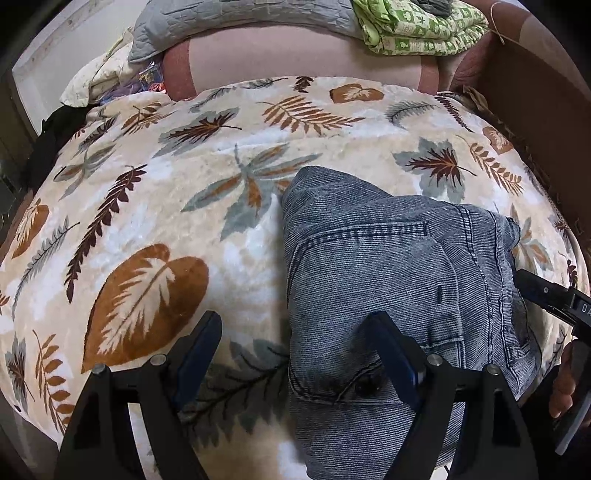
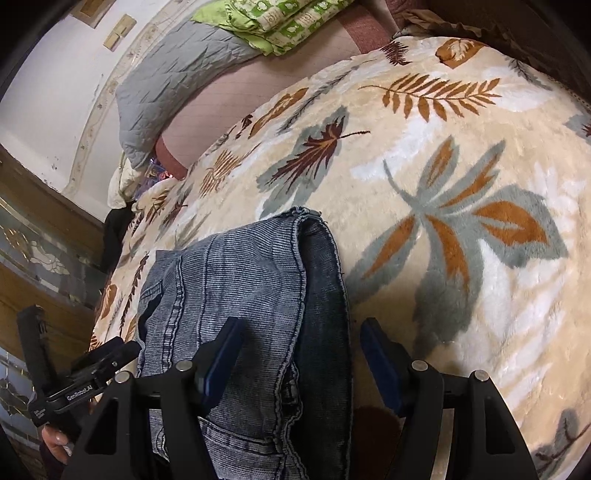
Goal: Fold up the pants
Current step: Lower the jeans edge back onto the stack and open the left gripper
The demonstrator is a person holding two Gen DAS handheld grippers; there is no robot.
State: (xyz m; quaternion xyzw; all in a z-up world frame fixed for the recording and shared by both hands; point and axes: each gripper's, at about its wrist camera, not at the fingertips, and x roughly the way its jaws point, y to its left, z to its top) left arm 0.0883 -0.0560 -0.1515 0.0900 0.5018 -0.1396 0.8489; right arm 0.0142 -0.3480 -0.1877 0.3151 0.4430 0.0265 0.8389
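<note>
The left gripper and right gripper hovered low, jaws apart, over the folded jeans on the leaf-print blanket; the jeans' near end was cut off.

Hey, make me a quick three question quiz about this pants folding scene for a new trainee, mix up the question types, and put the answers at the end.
1. True or false: the left gripper is clamped shut on the jeans.
2. Multiple choice: what do the jeans lie on? A) a bare wooden table B) a leaf-print blanket C) a tiled floor
3. Short answer: what green item sits at the far end of the bed, beside the grey quilt?

Key:
1. False. Both grippers are open; the right gripper also has its fingers spread over the denim edge.
2. B
3. A green patterned cloth, bunched up.
</note>
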